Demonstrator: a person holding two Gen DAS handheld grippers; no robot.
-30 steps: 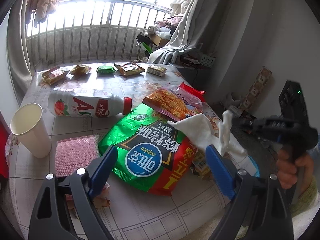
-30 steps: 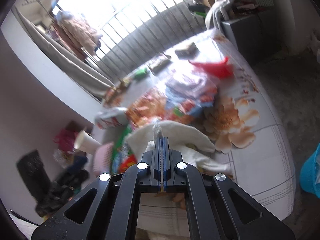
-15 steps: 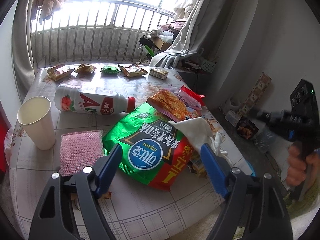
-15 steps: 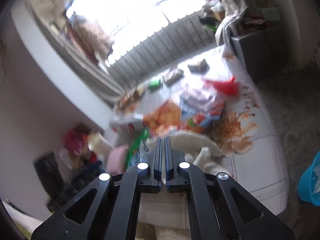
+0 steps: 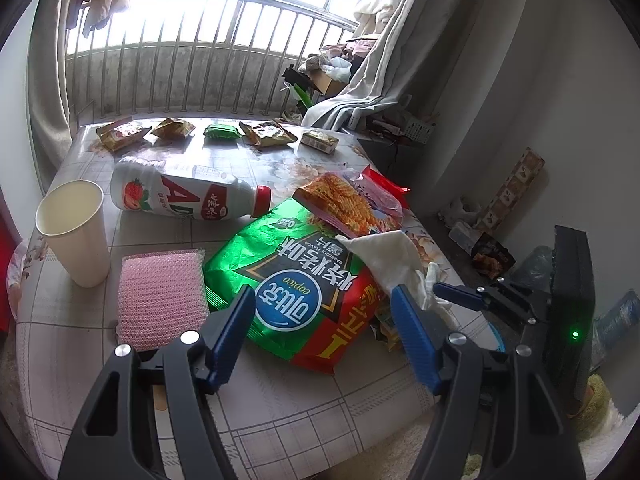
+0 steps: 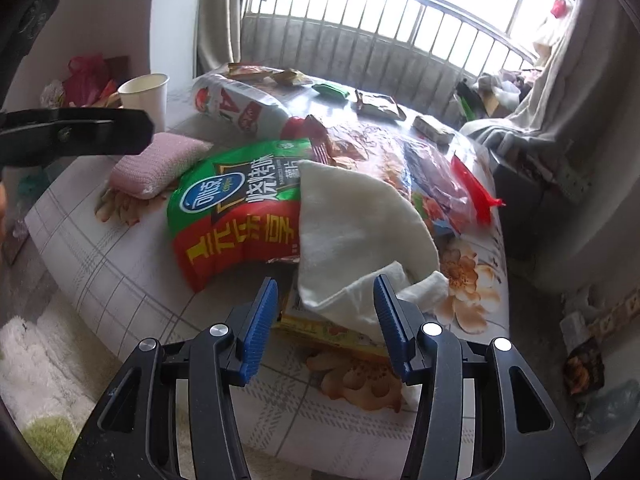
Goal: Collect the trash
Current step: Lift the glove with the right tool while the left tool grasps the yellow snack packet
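The white cloth [image 6: 352, 220] lies on the table [image 6: 100, 248], draped over the green chip bag [image 6: 236, 204]. The right gripper [image 6: 324, 312] has just been opening; its jaws stand apart around the cloth's lower corner, not pressing it. The left gripper [image 5: 324, 328] has been narrowing over the bag, empty. The cloth looks soft and light — best pinched at a bunched fold.

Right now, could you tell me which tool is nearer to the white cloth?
Right. The right tool sits open at the white cloth, its fingers flanking the near corner. The left tool hangs open over the green chip bag, beside the cloth.
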